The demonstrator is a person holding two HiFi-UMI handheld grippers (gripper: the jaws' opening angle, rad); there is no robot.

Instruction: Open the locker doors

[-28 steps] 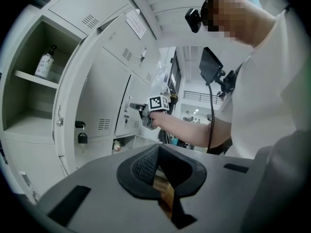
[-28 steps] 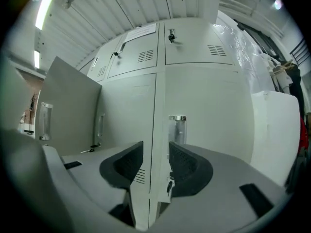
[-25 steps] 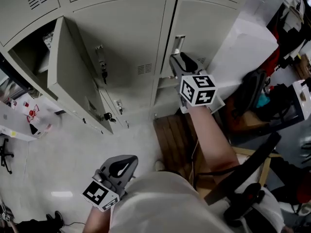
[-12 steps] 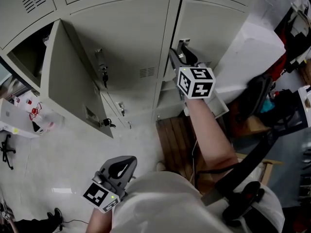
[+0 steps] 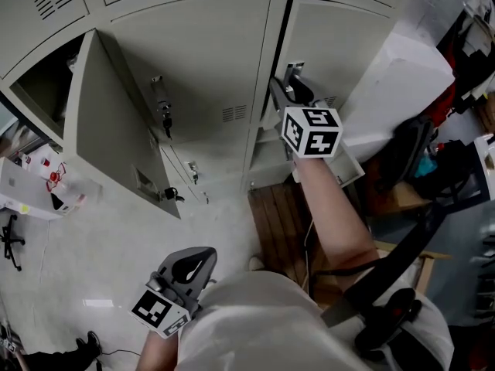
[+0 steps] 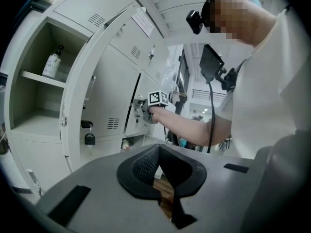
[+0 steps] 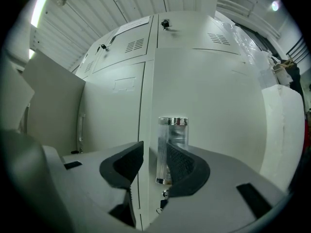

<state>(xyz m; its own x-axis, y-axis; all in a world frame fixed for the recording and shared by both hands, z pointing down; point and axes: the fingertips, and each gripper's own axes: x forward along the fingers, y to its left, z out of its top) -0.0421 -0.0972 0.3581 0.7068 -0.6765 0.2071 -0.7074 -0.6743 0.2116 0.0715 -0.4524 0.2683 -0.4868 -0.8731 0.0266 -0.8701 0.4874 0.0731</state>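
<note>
Right tool (image 7: 154,165): held up level at the right locker door (image 5: 340,37), far right of the row. Jaws apart, and they have just been opening. The door's chrome handle (image 7: 172,135) stands upright between them. The right pad lies just beside the handle and the left pad stands clear of it, on the other side of the door's left edge

Left tool (image 6: 159,166): held low and near the body, over the pale floor (image 5: 116,246). Jaws together, nothing between them

Left locker door (image 5: 108,130): swung wide open. The left tool view shows a bottle (image 6: 52,62) upright on the shelf (image 6: 41,77) inside

Middle locker door (image 5: 209,60): shut, with keys (image 5: 164,114) hanging at its left edge

A padlock (image 6: 89,139) hangs just right of the open door's edge

A wooden pallet (image 5: 274,215) lies on the floor below the right locker
</note>
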